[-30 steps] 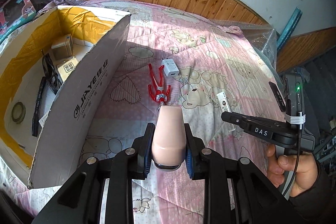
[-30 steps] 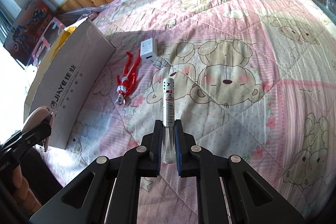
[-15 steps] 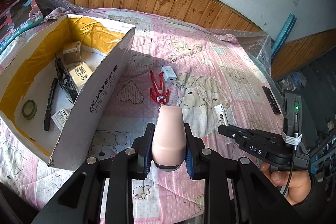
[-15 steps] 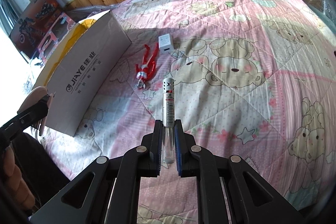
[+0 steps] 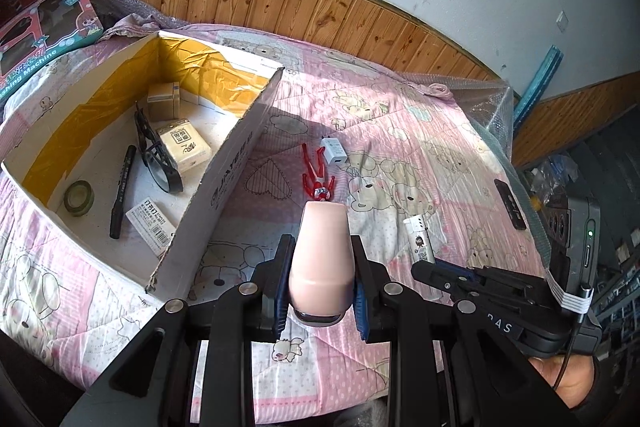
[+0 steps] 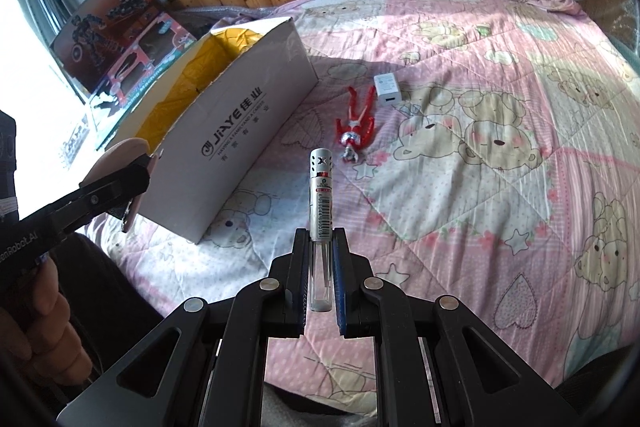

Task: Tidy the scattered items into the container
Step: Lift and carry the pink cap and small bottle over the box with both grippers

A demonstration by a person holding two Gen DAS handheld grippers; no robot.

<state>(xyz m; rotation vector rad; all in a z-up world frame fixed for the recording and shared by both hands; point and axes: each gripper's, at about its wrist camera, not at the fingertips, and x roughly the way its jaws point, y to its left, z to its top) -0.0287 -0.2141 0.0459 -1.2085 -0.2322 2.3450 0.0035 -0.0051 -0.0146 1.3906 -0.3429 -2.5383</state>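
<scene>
My left gripper (image 5: 322,247) is shut on a smooth pink case (image 5: 322,259), held in the air beside the near right corner of the white cardboard box (image 5: 236,163). In the right wrist view my right gripper (image 6: 320,235) is shut on a silver-capped clear lighter (image 6: 320,195) pointing forward above the bedspread. Right of the box, a red toy figure (image 6: 356,123) and a white charger plug (image 6: 387,89) lie on the bed. The right gripper (image 5: 440,275) and its lighter (image 5: 418,241) also show in the left wrist view.
The box holds black glasses (image 5: 156,155), a marker (image 5: 122,191), a tape roll (image 5: 79,197), a staples pack (image 5: 154,223), a tissue pack (image 5: 184,145) and a small carton (image 5: 163,101). A black remote (image 5: 510,203) lies near the bed's right edge. Toy boxes (image 6: 116,27) stand behind the cardboard box.
Both grippers have risen and drawn back from the bed, each still holding its item. More of the box's inside now shows in the left wrist view.
</scene>
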